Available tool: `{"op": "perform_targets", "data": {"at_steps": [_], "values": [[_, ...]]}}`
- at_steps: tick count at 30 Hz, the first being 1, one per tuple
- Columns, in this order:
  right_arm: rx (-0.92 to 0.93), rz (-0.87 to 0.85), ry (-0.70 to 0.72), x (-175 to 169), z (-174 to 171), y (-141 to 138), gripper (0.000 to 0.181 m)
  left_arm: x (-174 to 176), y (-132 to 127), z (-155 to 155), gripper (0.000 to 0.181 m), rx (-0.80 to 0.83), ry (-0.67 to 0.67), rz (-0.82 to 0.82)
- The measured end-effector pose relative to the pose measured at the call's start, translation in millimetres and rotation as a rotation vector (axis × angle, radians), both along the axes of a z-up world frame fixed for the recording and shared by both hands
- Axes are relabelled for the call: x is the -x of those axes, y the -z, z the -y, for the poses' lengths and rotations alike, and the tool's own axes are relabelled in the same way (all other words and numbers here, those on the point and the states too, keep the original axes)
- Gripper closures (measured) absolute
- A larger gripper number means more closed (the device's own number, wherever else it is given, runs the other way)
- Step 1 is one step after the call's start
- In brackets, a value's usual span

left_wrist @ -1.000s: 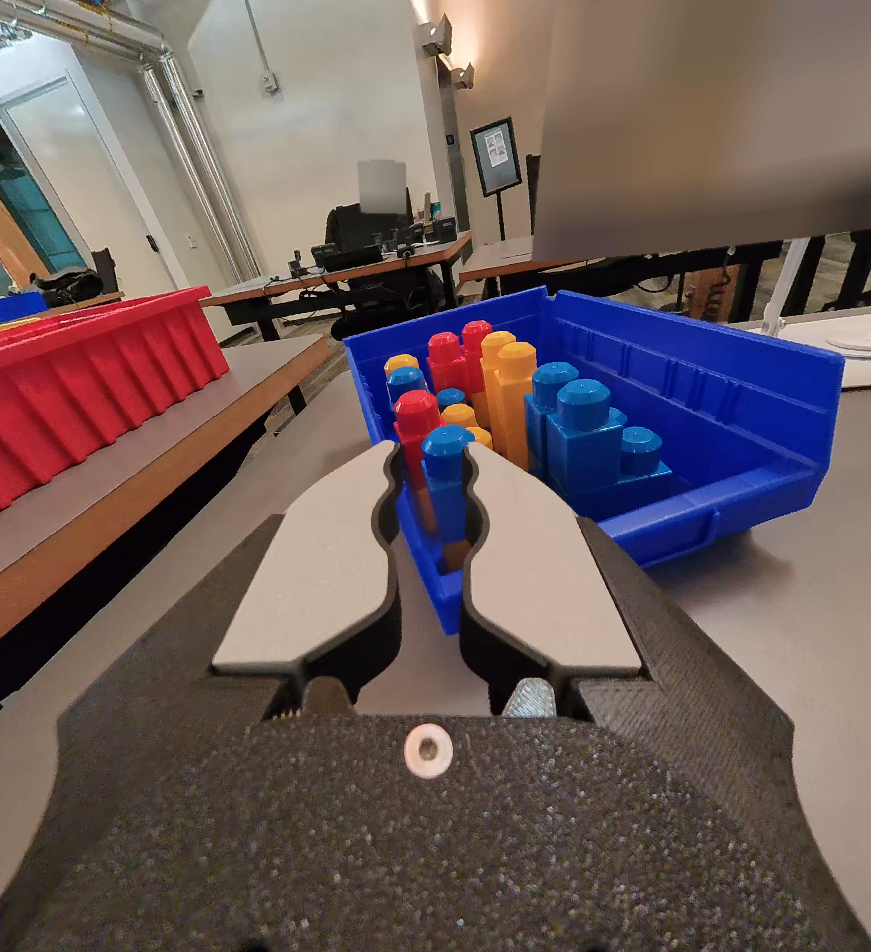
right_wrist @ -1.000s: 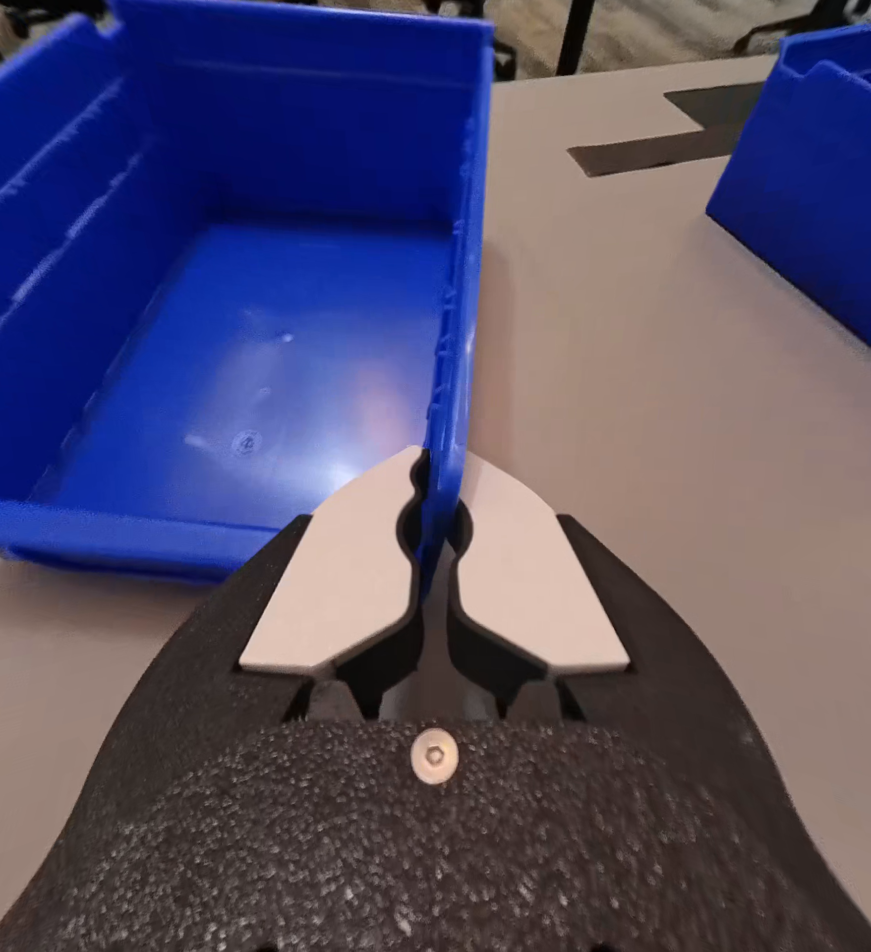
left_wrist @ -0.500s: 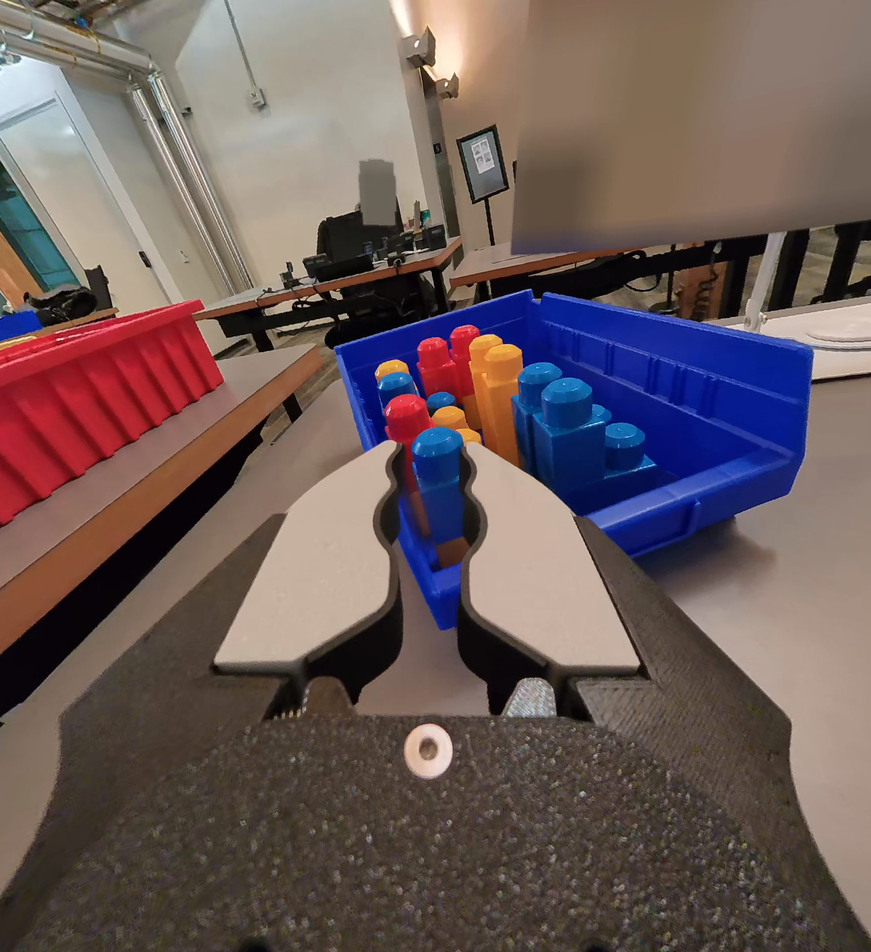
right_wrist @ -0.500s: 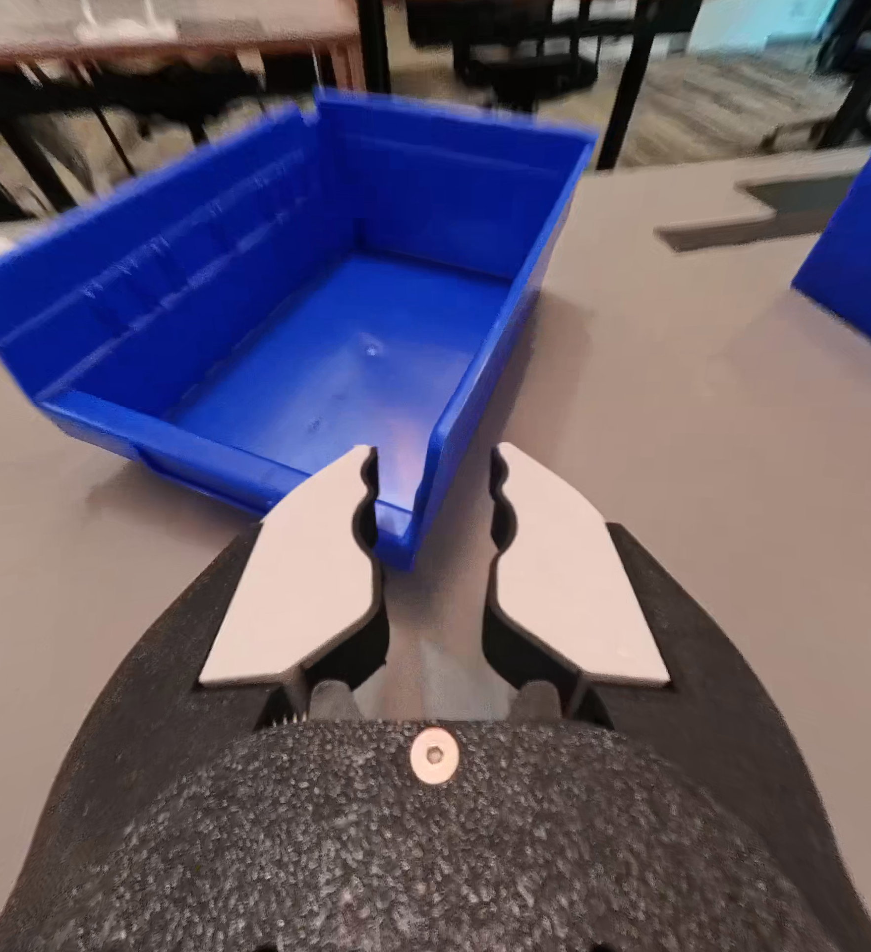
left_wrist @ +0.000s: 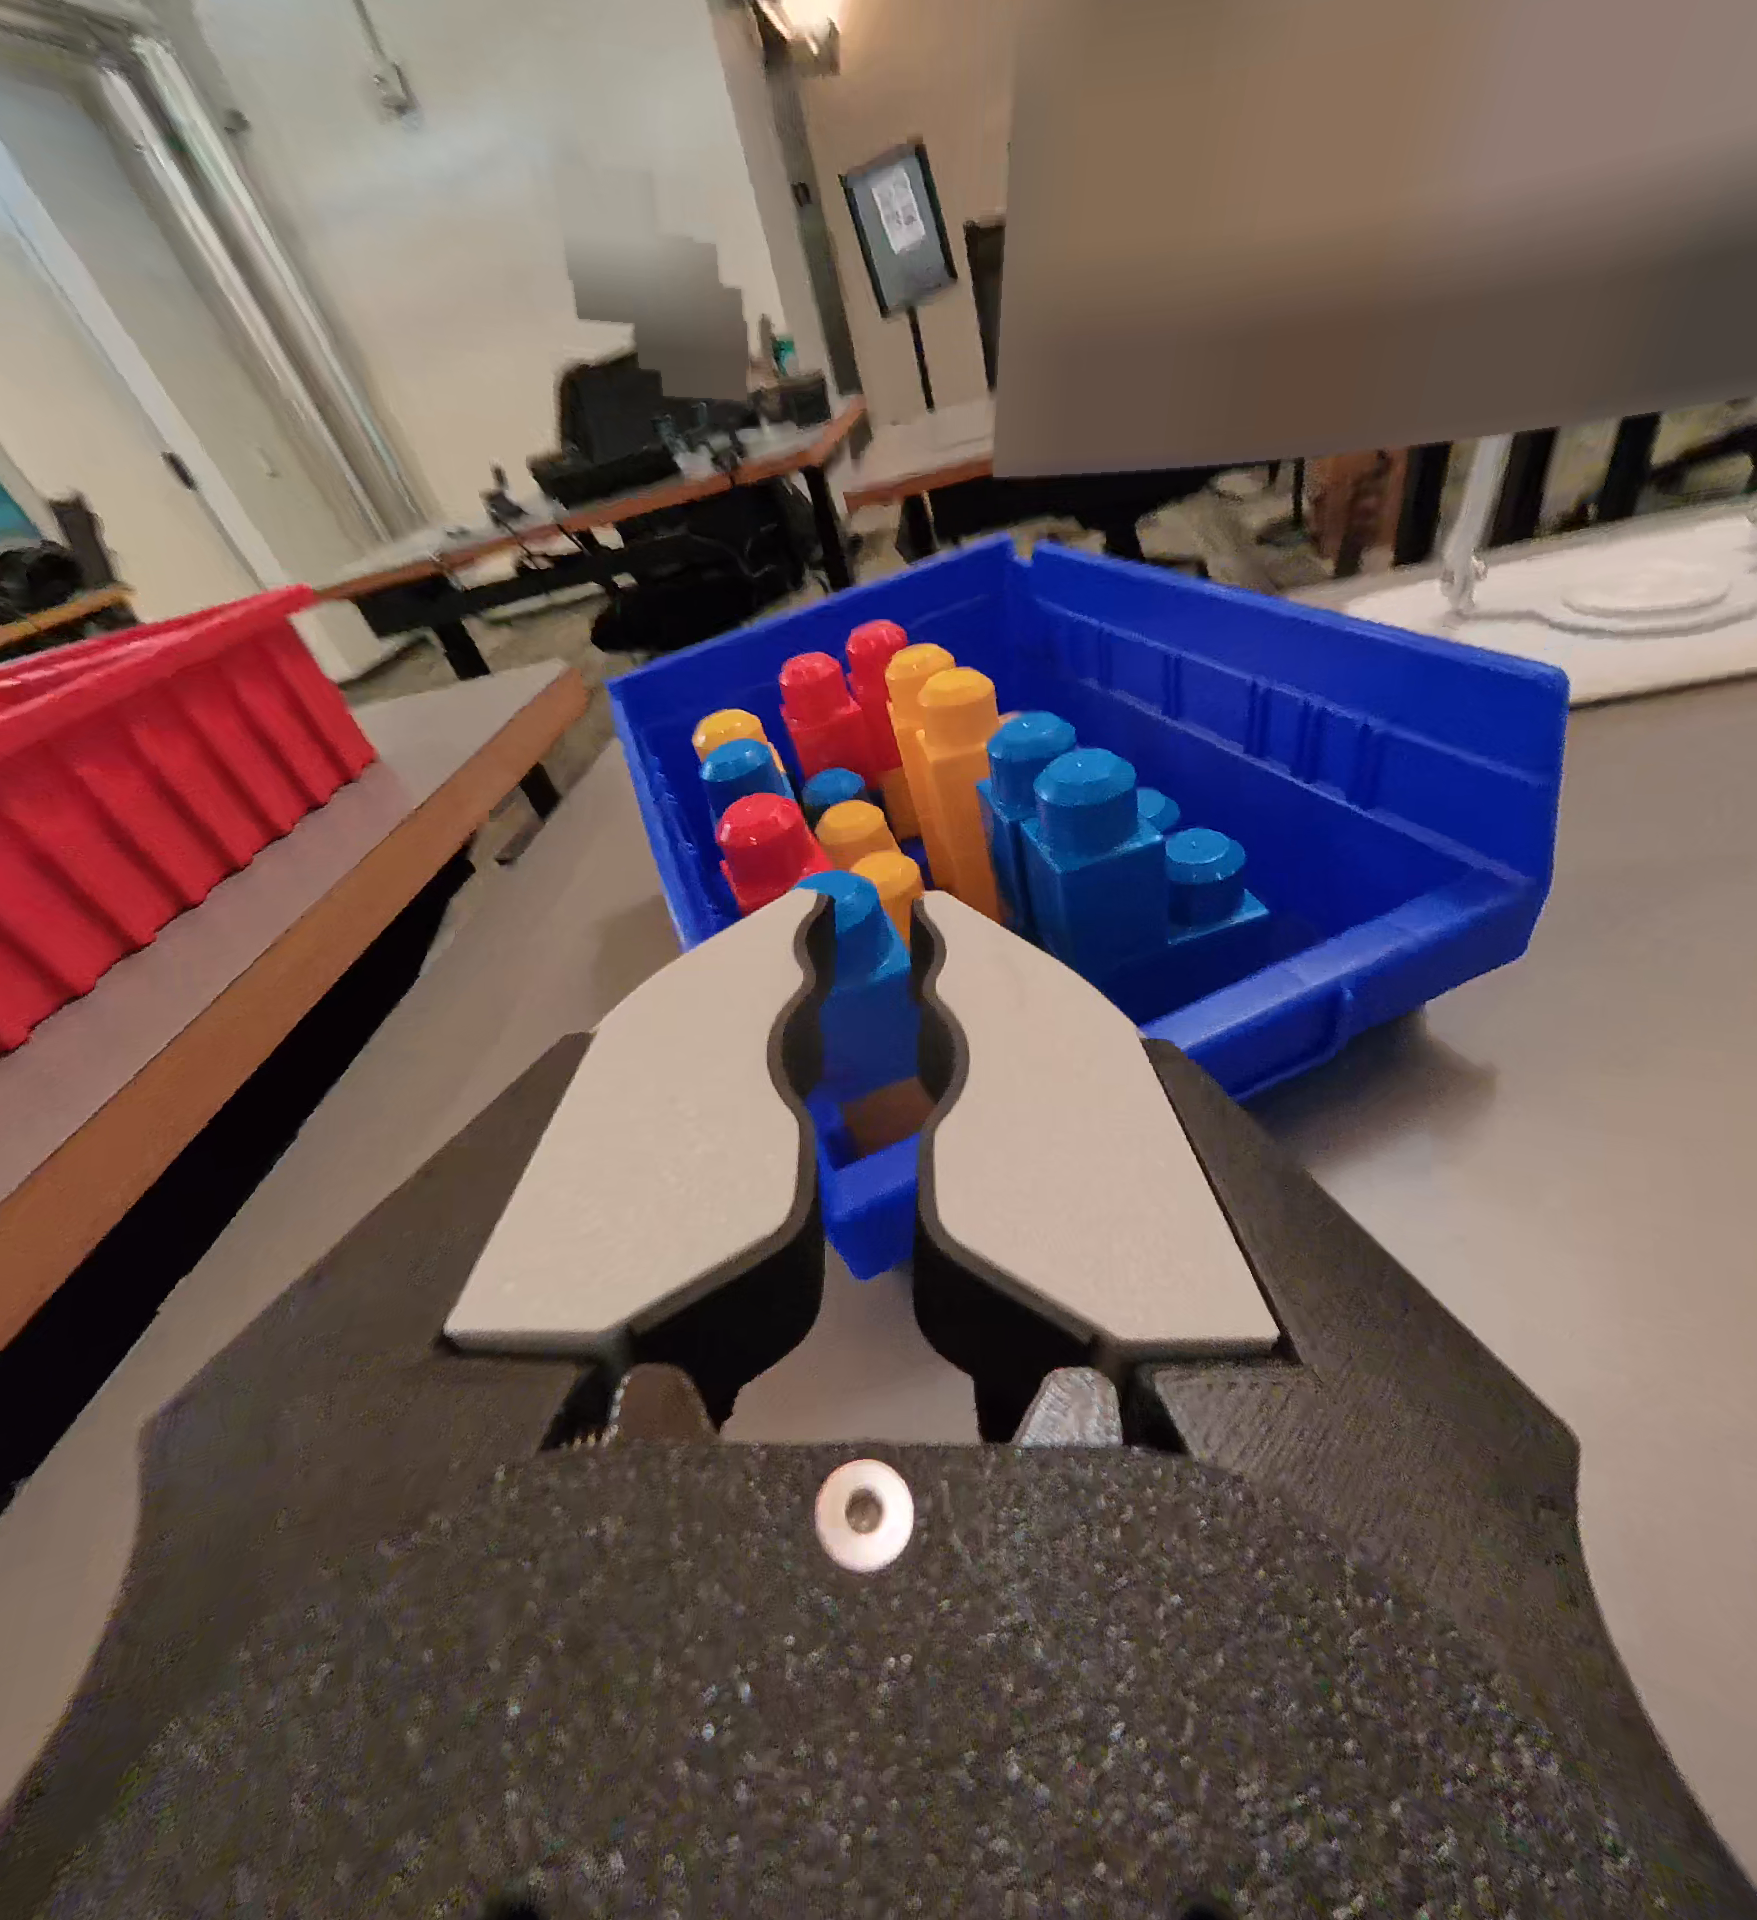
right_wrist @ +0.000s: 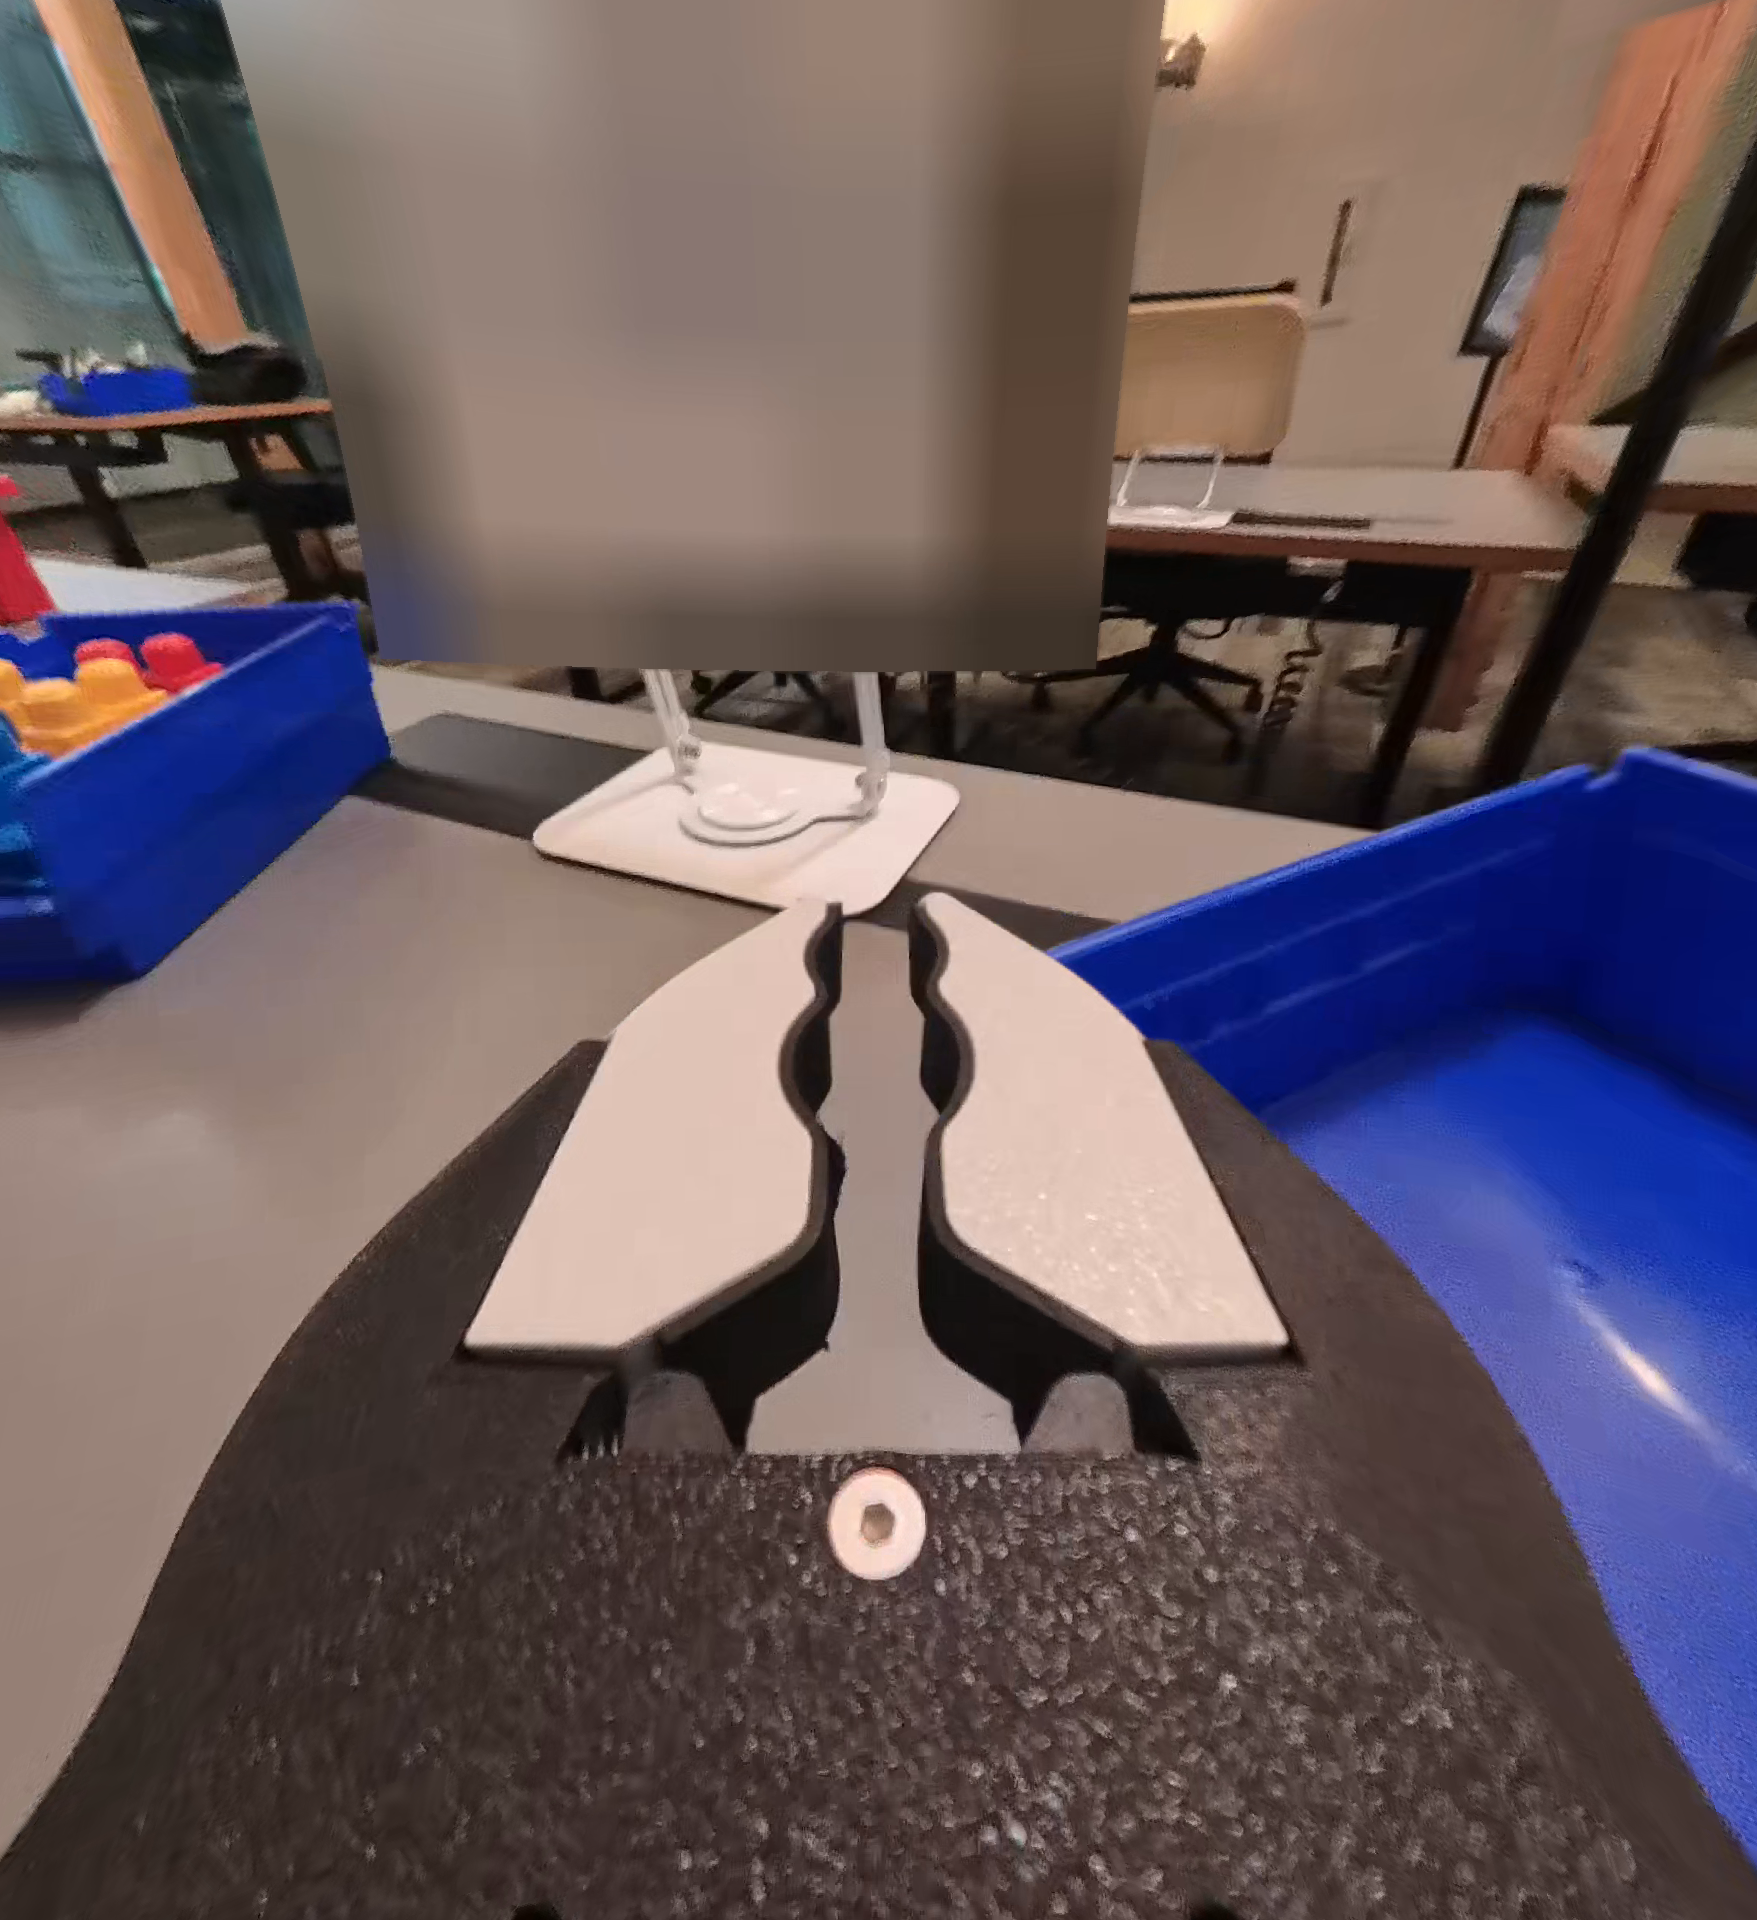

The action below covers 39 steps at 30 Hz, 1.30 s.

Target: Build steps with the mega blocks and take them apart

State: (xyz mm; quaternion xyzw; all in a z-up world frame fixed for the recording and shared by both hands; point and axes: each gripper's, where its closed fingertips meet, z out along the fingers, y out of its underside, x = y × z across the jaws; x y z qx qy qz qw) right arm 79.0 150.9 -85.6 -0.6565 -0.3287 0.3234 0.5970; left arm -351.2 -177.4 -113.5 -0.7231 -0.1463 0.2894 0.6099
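Observation:
A blue bin [left_wrist: 1373,727] on the grey table holds several mega blocks standing upright: red [left_wrist: 832,696], orange [left_wrist: 947,769] and a blue stepped stack [left_wrist: 1102,873]. My left gripper [left_wrist: 871,909] hovers just short of the bin's near corner. Its jaws are nearly closed and empty; a blue block [left_wrist: 858,987] inside the bin shows through the narrow gap. My right gripper [right_wrist: 874,914] is nearly closed and empty above the table. An empty blue bin [right_wrist: 1476,914] lies to its right, and the bin with blocks [right_wrist: 199,790] is far left.
A red ribbed bin [left_wrist: 105,790] stands on a lower wood-edged table to the left. A white stand base [right_wrist: 749,831] sits on the table beyond the right gripper. Bare grey table [right_wrist: 282,1039] lies between the two blue bins. Desks and chairs stand farther back. Across from one pair of fingers to the other is roughly 55 cm.
My right gripper let go of the empty bin's wall, opened, swung away to the left and closed again. My left gripper drew back a little from the block bin and its jaws narrowed.

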Motion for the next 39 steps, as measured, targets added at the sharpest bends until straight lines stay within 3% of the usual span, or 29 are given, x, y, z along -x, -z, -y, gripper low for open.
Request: {"op": "perform_targets", "data": {"at_steps": [3,8,13,17,22,26,27,28,32,39], "values": [[0.019,0.023,-0.048,20.3,4.0,27.2,0.181,4.2,12.0,-12.7,0.157,0.184,0.074,0.082],[0.011,0.084,-0.128,33.9,21.5,47.7,0.181,28.9,30.2,-22.2,0.127,0.483,0.078,0.117],[0.016,0.061,-0.158,31.8,29.3,44.3,0.181,45.8,46.9,-23.3,0.131,0.771,0.08,0.126],[0.059,0.011,-0.178,27.2,32.0,40.5,0.181,48.3,54.4,-24.6,0.135,0.879,0.13,0.168],[0.102,-0.024,-0.192,24.8,31.4,39.6,0.181,50.6,53.8,-25.9,0.137,0.884,0.167,0.167],[0.1,-0.022,-0.205,26.2,34.6,39.8,0.181,45.7,47.5,-25.0,0.144,0.795,0.181,0.165],[0.099,-0.019,-0.209,26.8,35.6,40.2,0.181,43.8,43.4,-24.9,0.156,0.758,0.188,0.162],[0.1,-0.017,-0.212,27.4,36.5,40.7,0.181,42.1,37.1,-24.2,0.181,0.716,0.191,0.152],[0.094,-0.015,-0.235,31.4,42.3,41.0,0.181,40.7,15.2,-18.3,0.181,0.628,0.176,0.078],[0.083,0.016,-0.272,39.2,52.0,45.0,0.181,41.5,13.4,-22.5,0.175,0.658,0.224,0.034]]}}
